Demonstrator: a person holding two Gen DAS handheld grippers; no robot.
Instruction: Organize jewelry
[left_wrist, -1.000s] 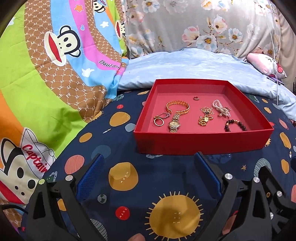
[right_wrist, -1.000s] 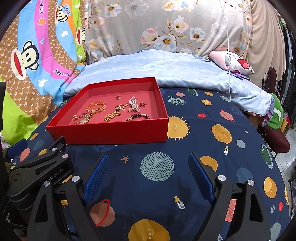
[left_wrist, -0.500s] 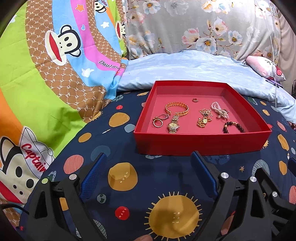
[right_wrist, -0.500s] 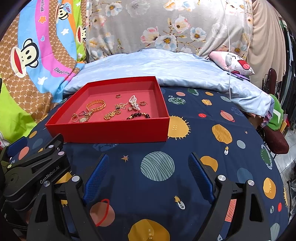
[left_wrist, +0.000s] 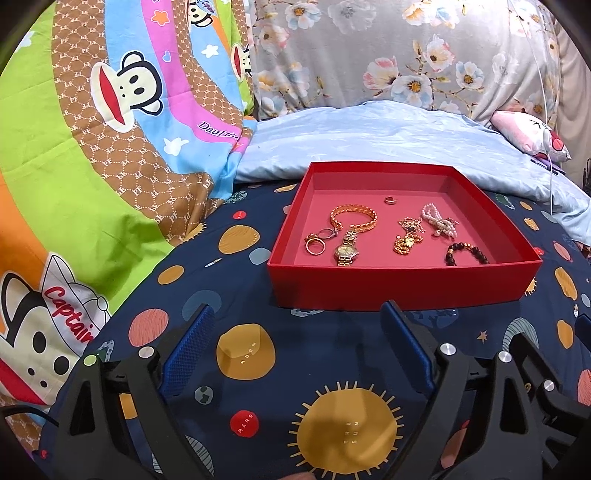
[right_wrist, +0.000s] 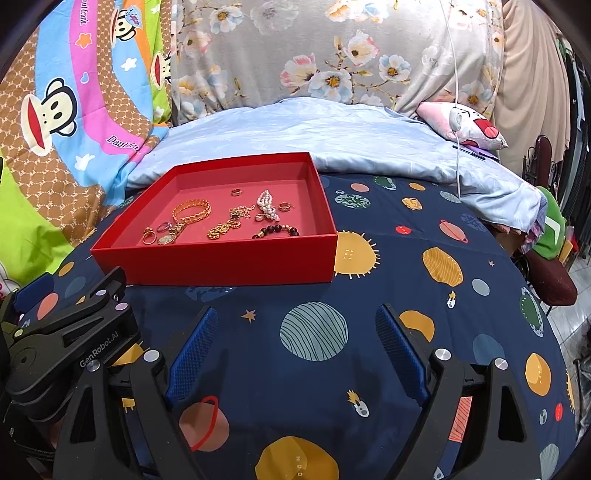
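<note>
A shallow red tray (left_wrist: 402, 284) (right_wrist: 221, 264) lies on the planet-print sheet and holds the jewelry. In it lie a gold chain bracelet (left_wrist: 354, 218), a gold watch (left_wrist: 346, 252), two rings (left_wrist: 316, 243), a small ring (left_wrist: 390, 200), a gold chain (left_wrist: 406, 236), a pearl bracelet (left_wrist: 439, 220) and a dark bead bracelet (left_wrist: 466, 253). My left gripper (left_wrist: 299, 347) is open and empty, just short of the tray's near wall. My right gripper (right_wrist: 295, 347) is open and empty, in front of the tray's right corner. The left gripper's body shows at the left of the right wrist view (right_wrist: 70, 332).
A cartoon monkey blanket (left_wrist: 92, 155) rises at the left. A light blue quilt (left_wrist: 369, 144) and floral pillows (left_wrist: 388, 55) lie behind the tray. A pink plush (right_wrist: 465, 125) and a white cable (right_wrist: 456, 110) are at the back right. The bed edge drops at the right (right_wrist: 554, 295).
Both grippers have tilted and edged slightly toward the tray, which now looks a bit closer. Both jaws stay open and the jewelry has not moved.
</note>
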